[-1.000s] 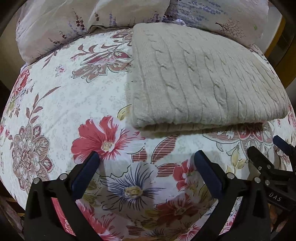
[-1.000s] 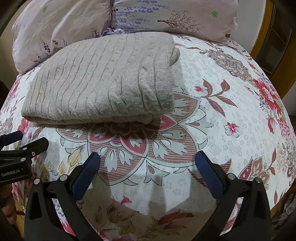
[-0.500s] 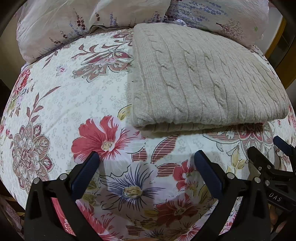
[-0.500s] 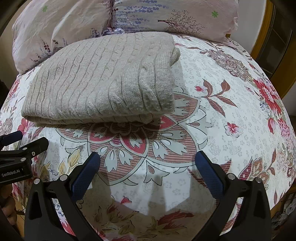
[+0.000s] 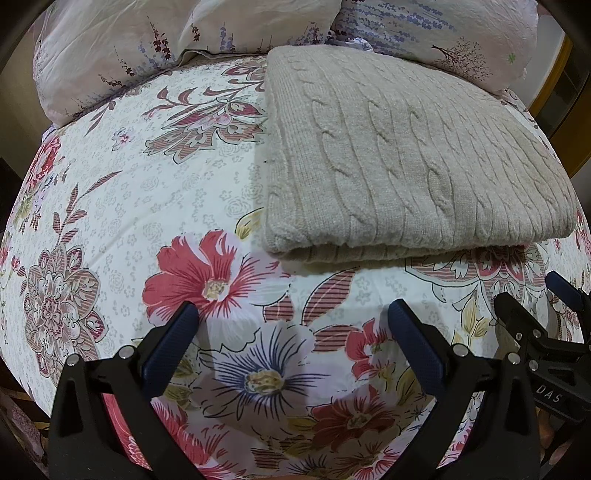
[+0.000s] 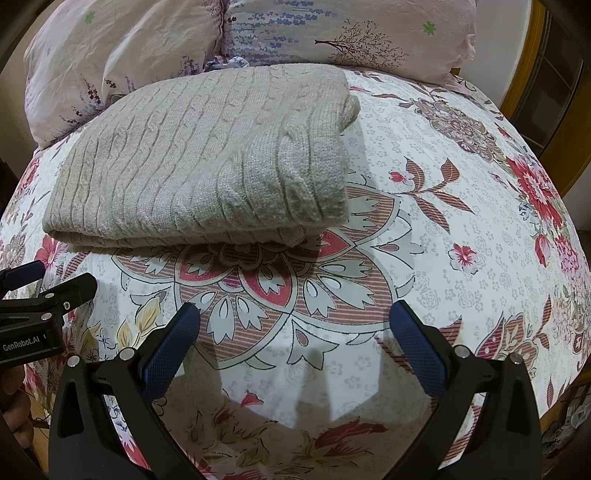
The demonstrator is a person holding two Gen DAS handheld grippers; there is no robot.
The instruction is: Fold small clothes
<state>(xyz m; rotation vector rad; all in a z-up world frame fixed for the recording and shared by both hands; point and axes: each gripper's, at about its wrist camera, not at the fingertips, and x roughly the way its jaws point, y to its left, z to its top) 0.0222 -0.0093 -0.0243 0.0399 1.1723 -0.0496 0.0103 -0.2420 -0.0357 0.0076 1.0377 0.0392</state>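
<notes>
Nearest, the left gripper holds its two blue-padded black fingers wide apart over the white bedsheet printed with red and purple flowers, gripping nothing. The right gripper is the same: its blue-padded fingers are spread with only the patterned sheet between them. Each gripper shows in the other's view, the right one at the lower right edge of the left wrist view and the left one at the left edge of the right wrist view; they sit side by side at the near edge of the bed.

Beyond both pairs of fingertips, apart from them, lies the folded beige cable-knit sweater, flat on the sheet in a thick rectangle. From the left gripper it lies ahead and to the right; from the right gripper, ahead and to the left. Its near edge shows stacked layers and runs across the bed, left to right, which looks to be its longer side. The cable ribs run away from the grippers toward the head of the bed.

Farthest, two pale pink pillows with floral and tree prints lie just beyond the sweater's far edge.
</notes>
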